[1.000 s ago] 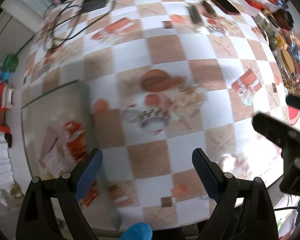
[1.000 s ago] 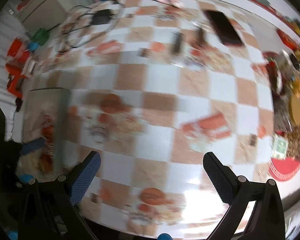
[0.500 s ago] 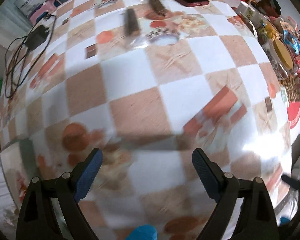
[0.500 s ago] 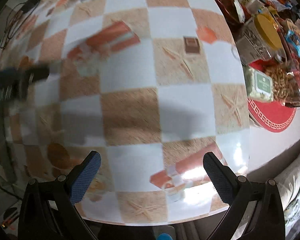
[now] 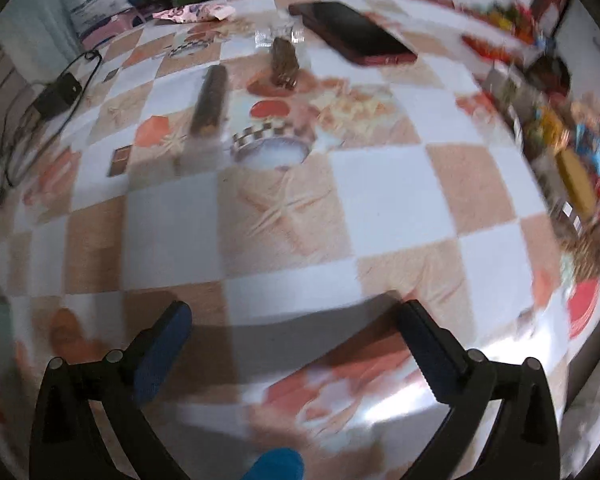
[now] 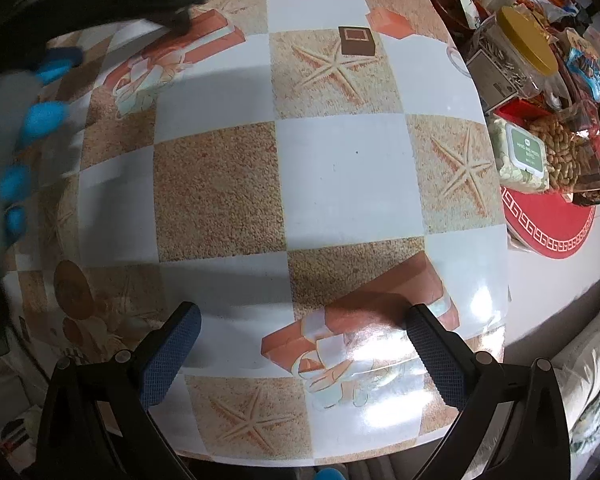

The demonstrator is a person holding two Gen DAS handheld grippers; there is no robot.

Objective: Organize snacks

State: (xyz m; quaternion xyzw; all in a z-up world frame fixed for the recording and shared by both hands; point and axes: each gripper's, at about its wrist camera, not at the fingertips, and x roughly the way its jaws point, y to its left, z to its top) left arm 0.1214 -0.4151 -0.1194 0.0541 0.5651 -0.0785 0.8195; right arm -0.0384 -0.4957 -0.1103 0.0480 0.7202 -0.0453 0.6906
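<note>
Two dark snack bars in clear wrappers lie on the checkered tablecloth in the left wrist view: a long one and a shorter one beyond it. My left gripper is open and empty, hovering well short of them. My right gripper is open and empty above the table's near right corner. The left gripper's body and a blue-gloved hand show at the right wrist view's upper left.
A dark phone lies behind the bars. A black charger with cable sits at far left. Jars, wipes, peanuts and assorted snacks crowd the right edge on a red mat.
Both grippers swung away from the grey tray at the left. The left one now faces the two snack bars and phone; the right one faces the table's right corner. Both stayed open.
</note>
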